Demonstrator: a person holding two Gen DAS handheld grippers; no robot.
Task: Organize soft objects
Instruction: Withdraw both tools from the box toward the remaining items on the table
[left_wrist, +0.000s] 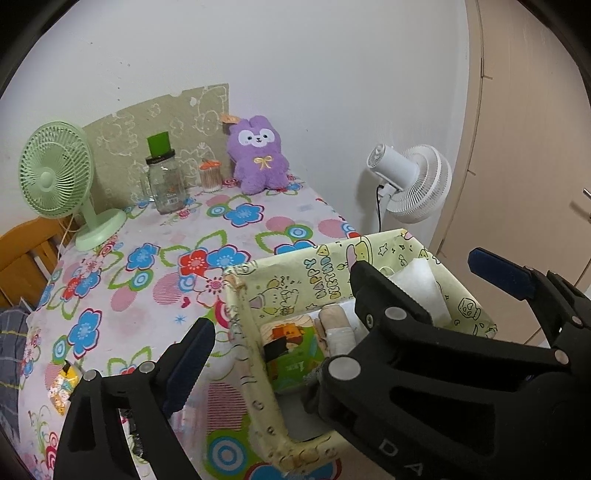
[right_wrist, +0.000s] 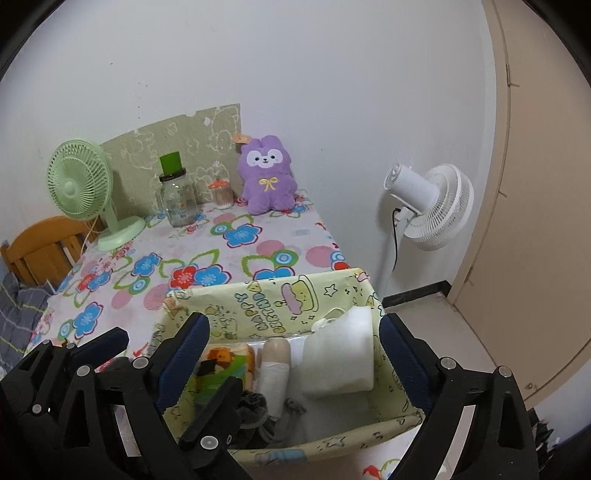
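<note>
Grippers hang over the yellow box (right_wrist: 258, 310): right gripper (right_wrist: 295, 354) spread wide and empty, left gripper (right_wrist: 177, 402) also parted, its tip beside a grey soft item (right_wrist: 255, 406). Withdraw straight up, clearing the walls; purple plush (right_wrist: 267, 175) waits far ahead.

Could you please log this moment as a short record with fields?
surface: table with floral cloth
container: yellow box at the near edge, open top
box contents: white roll, beige roll, picture pack
loose soft item: purple plush upright against the wall
left gripper: open, over the box
right gripper: open, over the box
</note>
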